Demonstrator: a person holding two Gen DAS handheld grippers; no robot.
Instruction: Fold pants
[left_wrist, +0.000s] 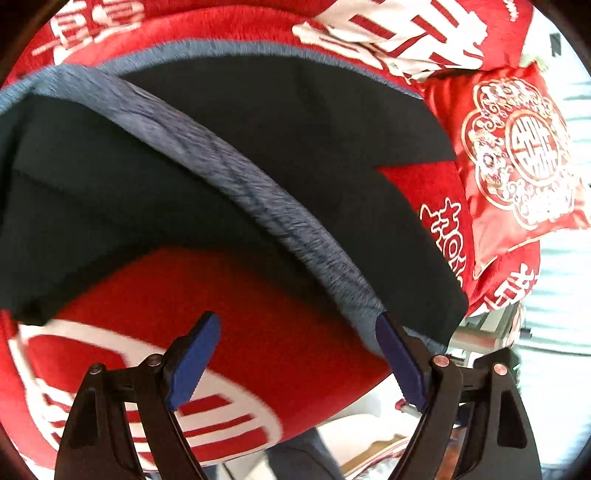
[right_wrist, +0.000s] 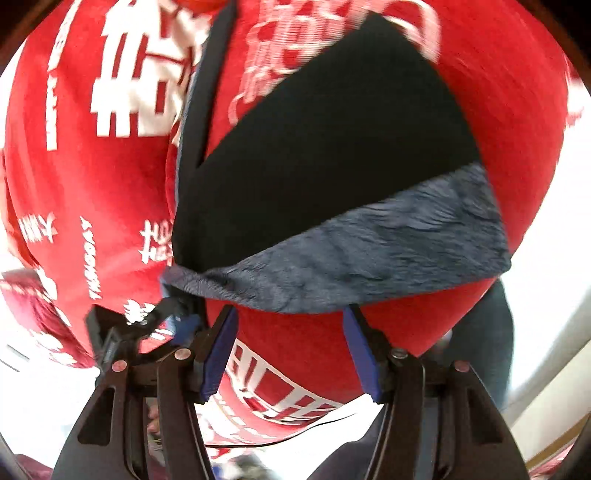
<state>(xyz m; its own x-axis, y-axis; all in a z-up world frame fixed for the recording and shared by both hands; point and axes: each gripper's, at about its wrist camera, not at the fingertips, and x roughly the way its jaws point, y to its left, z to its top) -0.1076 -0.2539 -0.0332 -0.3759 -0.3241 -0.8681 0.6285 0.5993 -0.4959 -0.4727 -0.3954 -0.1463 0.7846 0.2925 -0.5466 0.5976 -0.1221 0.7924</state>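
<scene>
Black pants (left_wrist: 295, 140) with a grey fleece lining (left_wrist: 258, 192) lie on a red bedspread (left_wrist: 229, 314) with white characters. In the left wrist view my left gripper (left_wrist: 295, 354) is open just in front of the turned-over fleece edge, its right pad (left_wrist: 400, 363) at the edge's corner. In the right wrist view the pants (right_wrist: 332, 147) show a fleece band (right_wrist: 369, 251) folded back. My right gripper (right_wrist: 290, 350) is open just below that band, empty. The left gripper (right_wrist: 173, 314) shows at the band's left corner.
A red embroidered cushion (left_wrist: 524, 155) lies to the right of the pants on the bed. The bed edge and floor clutter (left_wrist: 388, 443) sit below the left gripper. A dark-trousered leg (right_wrist: 491, 332) stands at the right of the right wrist view.
</scene>
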